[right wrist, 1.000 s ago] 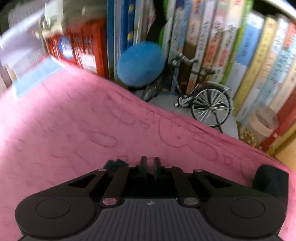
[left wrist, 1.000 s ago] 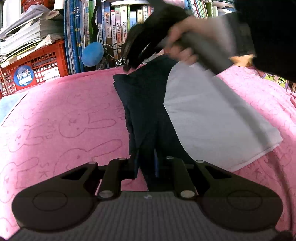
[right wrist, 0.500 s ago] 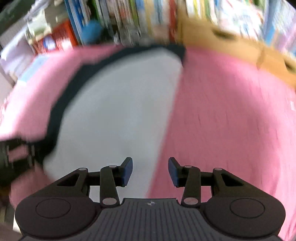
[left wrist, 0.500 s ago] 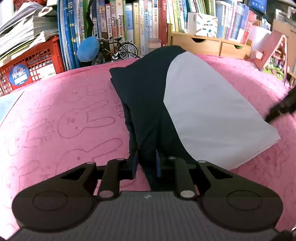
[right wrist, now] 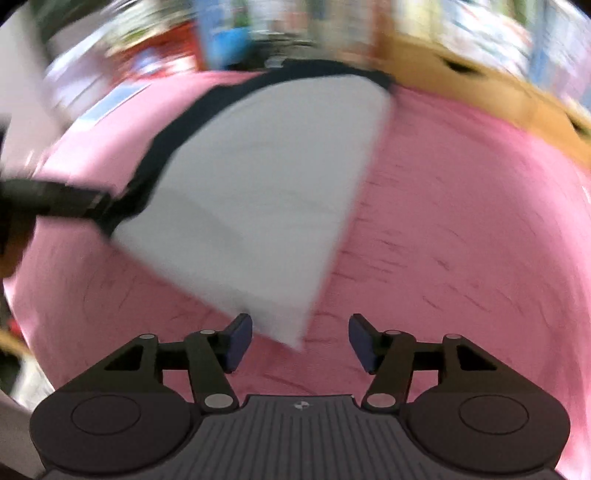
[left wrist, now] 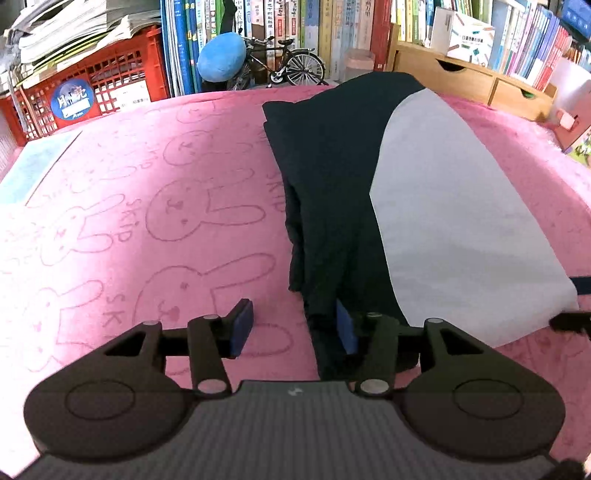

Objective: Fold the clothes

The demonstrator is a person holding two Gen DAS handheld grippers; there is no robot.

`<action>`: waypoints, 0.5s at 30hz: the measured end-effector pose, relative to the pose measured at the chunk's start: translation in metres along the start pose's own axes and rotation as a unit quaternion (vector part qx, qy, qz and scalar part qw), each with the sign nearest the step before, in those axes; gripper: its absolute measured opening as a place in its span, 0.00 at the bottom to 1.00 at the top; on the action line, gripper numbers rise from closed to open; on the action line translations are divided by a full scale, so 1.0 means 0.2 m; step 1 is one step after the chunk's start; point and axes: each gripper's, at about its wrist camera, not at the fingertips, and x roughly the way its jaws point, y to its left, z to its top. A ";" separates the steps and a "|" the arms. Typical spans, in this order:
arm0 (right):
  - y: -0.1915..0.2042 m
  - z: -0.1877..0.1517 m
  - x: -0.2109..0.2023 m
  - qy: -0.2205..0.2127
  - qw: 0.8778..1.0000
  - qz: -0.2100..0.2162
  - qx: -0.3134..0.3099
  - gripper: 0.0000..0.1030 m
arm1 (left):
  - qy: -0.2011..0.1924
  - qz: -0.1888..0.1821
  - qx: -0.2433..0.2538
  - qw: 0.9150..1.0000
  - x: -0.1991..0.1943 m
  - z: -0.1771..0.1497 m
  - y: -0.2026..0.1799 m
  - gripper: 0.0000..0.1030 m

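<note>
A garment with a navy part (left wrist: 332,177) and a white panel (left wrist: 454,206) lies folded lengthwise on the pink rabbit-print blanket (left wrist: 147,206). My left gripper (left wrist: 293,326) is open at its near end, and the navy fabric rests against the right pad (left wrist: 345,328) while the left pad is over bare blanket. In the blurred right wrist view my right gripper (right wrist: 300,336) is open, with the near corner of the white panel (right wrist: 258,206) lying between its fingers. A dark tip of the right gripper (left wrist: 570,321) shows at the left wrist view's right edge.
Along the blanket's far edge stand a red crate (left wrist: 92,88) under stacked papers, a row of books (left wrist: 332,29), a blue plush ball (left wrist: 221,57), a model bicycle (left wrist: 288,61) and a wooden drawer unit (left wrist: 469,74). A pale blue sheet (left wrist: 33,166) lies at the left.
My left gripper has opened and let go of the navy fabric. My right gripper swung back from the far end to the white panel's near corner and opened wider.
</note>
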 end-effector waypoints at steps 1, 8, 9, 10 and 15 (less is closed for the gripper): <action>0.03 -0.01 0.02 -0.007 1.000 -0.014 -0.004 0.34 | 0.001 0.003 0.000 1.000 0.00 0.00 0.00 0.48; 0.21 -0.08 0.11 -0.090 0.987 -0.134 -0.021 0.42 | 0.009 0.011 -0.018 1.000 0.00 0.00 0.00 0.51; 0.23 -0.09 0.12 -0.102 0.983 -0.152 -0.023 0.43 | 0.011 0.013 -0.016 1.000 0.00 0.01 0.00 0.51; 0.26 -0.10 0.14 -0.114 0.979 -0.169 -0.026 0.44 | 0.012 0.014 -0.013 1.000 0.00 0.01 -0.01 0.51; 0.39 -0.15 0.20 -0.173 0.951 -0.254 -0.037 0.52 | 0.034 0.027 0.010 0.999 -0.02 0.07 -0.03 0.46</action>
